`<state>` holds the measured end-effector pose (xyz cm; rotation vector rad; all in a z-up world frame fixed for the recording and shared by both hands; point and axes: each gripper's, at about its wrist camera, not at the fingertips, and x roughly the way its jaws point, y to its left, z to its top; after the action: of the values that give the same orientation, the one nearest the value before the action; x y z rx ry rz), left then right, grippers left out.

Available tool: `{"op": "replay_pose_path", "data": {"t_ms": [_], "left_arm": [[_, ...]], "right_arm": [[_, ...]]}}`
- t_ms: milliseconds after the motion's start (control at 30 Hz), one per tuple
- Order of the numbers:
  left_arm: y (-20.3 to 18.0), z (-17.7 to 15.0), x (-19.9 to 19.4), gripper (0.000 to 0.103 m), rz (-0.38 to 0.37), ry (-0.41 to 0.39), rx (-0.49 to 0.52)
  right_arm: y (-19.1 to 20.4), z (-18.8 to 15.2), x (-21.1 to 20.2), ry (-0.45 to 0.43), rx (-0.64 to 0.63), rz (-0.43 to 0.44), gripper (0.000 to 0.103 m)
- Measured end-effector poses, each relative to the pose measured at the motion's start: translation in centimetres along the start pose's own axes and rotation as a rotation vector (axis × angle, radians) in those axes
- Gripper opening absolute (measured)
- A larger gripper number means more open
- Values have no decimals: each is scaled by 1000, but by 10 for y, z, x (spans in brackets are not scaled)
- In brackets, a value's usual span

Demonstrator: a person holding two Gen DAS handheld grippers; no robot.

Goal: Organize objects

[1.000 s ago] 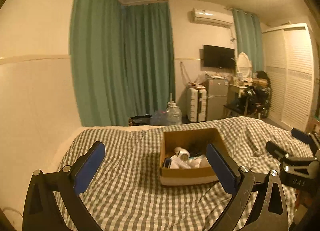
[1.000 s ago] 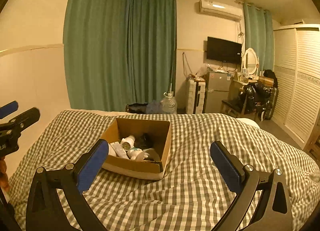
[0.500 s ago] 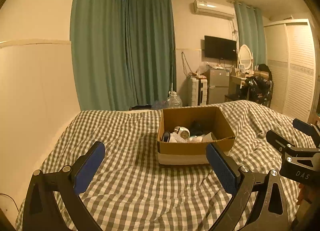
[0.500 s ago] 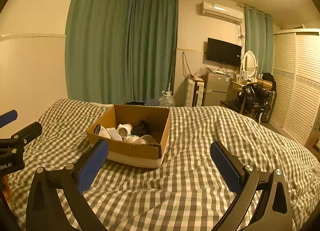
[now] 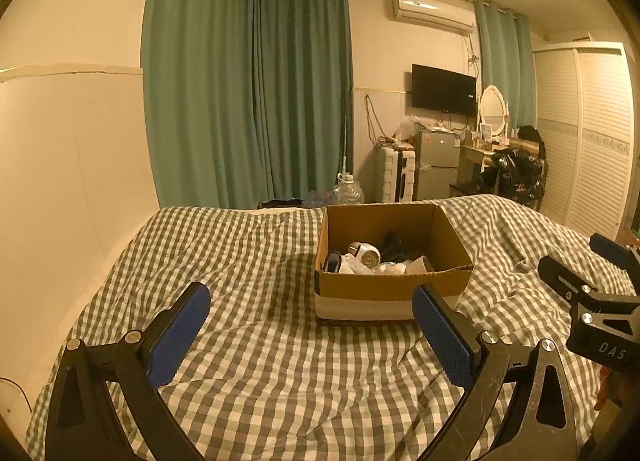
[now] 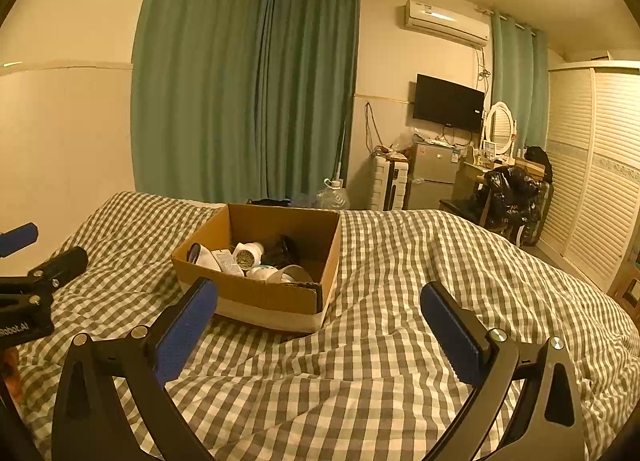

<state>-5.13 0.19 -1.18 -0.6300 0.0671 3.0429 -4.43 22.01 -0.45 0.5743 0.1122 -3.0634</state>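
An open cardboard box [image 5: 394, 287] sits on the checked bed cover [image 5: 256, 261], holding the small items [image 6: 248, 257] heaped together, a white round-faced piece among them. The left hand-held gripper [image 5: 310, 335] and right hand-held gripper [image 6: 318, 325] hang short of it, jaws spread wide and empty, both aimed boxward as if ready to reach in.

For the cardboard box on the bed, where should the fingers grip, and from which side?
Probably the cardboard box by its near wall's top rim, from above: it sits upright and open-topped, and that thin edge faces the open right gripper.
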Motion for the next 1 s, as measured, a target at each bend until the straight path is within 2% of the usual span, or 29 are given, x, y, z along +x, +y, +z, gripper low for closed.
{"op": "replay_pose_path", "data": {"t_ms": [633, 1000], "left_arm": [[-5, -2, -1, 103, -19, 6, 16], [-5, -8, 1, 103, 3, 28, 26]], "right_arm": [[6, 2, -3, 3, -7, 6, 102], [6, -3, -2, 11, -7, 3, 102]]}}
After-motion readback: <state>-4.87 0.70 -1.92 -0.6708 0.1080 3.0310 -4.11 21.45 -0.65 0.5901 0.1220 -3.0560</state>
